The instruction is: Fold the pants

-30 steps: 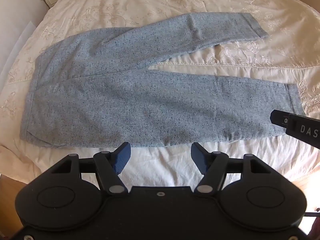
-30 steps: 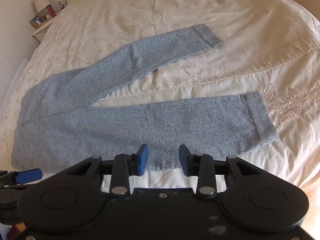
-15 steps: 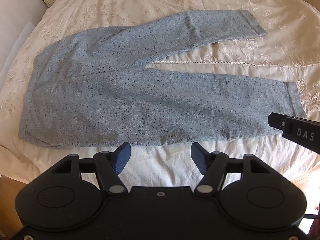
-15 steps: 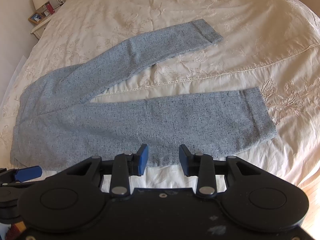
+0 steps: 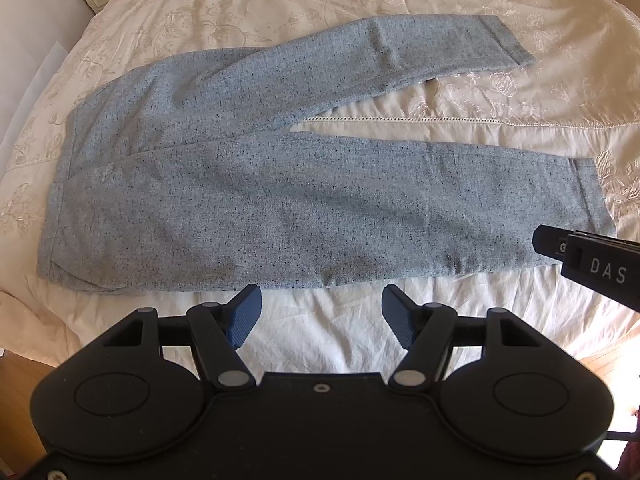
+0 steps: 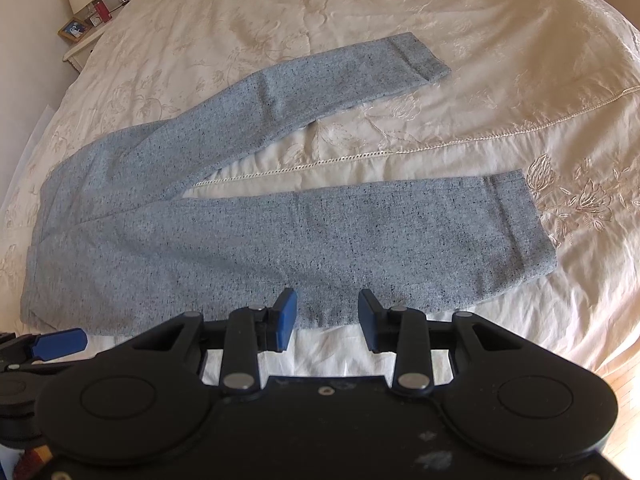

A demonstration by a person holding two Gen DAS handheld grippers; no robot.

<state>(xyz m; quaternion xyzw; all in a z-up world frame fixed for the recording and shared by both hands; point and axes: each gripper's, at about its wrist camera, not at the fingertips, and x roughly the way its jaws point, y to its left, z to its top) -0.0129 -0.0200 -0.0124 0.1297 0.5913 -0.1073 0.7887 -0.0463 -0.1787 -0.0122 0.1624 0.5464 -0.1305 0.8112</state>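
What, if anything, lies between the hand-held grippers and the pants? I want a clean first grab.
Nothing visible. Only bare bedspread separates the open left hand-held gripper and open right hand-held gripper from the near edge of the pants, which lie flat with nothing on them.

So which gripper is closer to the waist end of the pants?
Left. The left gripper hovers nearer the pants' waist; the right gripper sits toward the leg cuffs.

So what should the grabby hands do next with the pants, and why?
Probably lower both onto the near leg's long edge and pinch it. The pants lie flat on the bed with legs spread in a V, and the left gripper and right gripper hover open, holding nothing, just short of that edge.
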